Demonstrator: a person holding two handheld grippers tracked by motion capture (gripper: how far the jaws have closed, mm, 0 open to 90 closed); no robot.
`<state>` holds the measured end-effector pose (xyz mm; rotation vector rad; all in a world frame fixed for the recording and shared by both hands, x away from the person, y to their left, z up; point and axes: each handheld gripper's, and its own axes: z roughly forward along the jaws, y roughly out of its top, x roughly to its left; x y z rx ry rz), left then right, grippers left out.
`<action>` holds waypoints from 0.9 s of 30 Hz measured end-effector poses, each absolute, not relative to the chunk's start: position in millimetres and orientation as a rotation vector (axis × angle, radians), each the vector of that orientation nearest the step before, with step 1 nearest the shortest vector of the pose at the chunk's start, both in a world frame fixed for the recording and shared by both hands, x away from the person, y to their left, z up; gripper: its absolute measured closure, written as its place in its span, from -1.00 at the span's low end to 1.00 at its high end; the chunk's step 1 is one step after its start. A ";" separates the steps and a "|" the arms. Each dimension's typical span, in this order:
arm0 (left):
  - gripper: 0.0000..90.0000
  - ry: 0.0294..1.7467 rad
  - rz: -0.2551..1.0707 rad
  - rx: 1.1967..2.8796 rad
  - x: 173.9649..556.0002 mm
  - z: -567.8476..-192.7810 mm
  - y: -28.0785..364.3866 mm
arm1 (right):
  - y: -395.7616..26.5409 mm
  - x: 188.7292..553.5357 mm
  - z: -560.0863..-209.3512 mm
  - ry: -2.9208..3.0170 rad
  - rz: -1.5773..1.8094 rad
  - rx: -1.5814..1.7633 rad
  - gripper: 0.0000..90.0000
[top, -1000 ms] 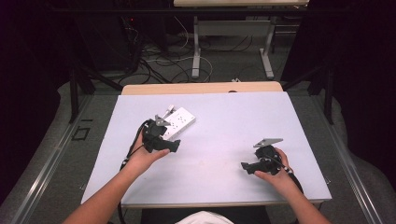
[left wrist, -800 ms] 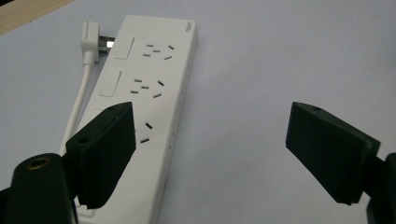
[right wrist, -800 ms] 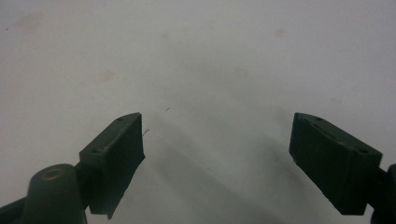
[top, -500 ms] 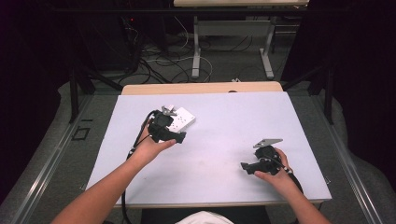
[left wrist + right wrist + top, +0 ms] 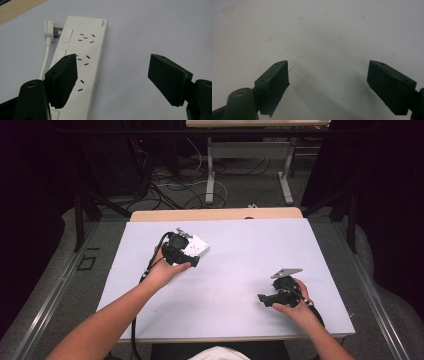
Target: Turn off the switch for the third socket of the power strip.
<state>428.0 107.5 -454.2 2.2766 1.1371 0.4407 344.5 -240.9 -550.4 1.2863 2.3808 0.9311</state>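
While the person's left hand (image 5: 162, 270) holds the left gripper (image 5: 112, 75) over the left half of the pale desk (image 5: 240, 245), its jaws stand spread and have just been closing, with nothing pinched between them. A white power strip (image 5: 82, 67) lies flat on the desk at the centre left of the left gripper view, one jaw overlapping its near end and the other over bare desk. A white plug (image 5: 49, 31) with its cord sits at the strip's upper left corner. At the lower right of the high view, the right gripper (image 5: 272, 299) rests in the right hand (image 5: 295, 302), well apart from the strip; its own view shows its jaws apart over bare desk, empty.
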 end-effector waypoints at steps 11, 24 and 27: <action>-0.27 1.194 0.435 2.216 444.2 -446.0 112.0 | -239.9 344.3 -550.8 2.384 0.930 1.280 -0.62; -0.09 1.259 0.448 2.174 463.0 -439.5 118.6 | -239.0 344.7 -551.4 2.390 0.930 1.289 -0.62; -0.08 1.261 0.467 2.156 467.1 -439.0 118.9 | -238.7 344.7 -551.6 2.392 0.931 1.294 -0.62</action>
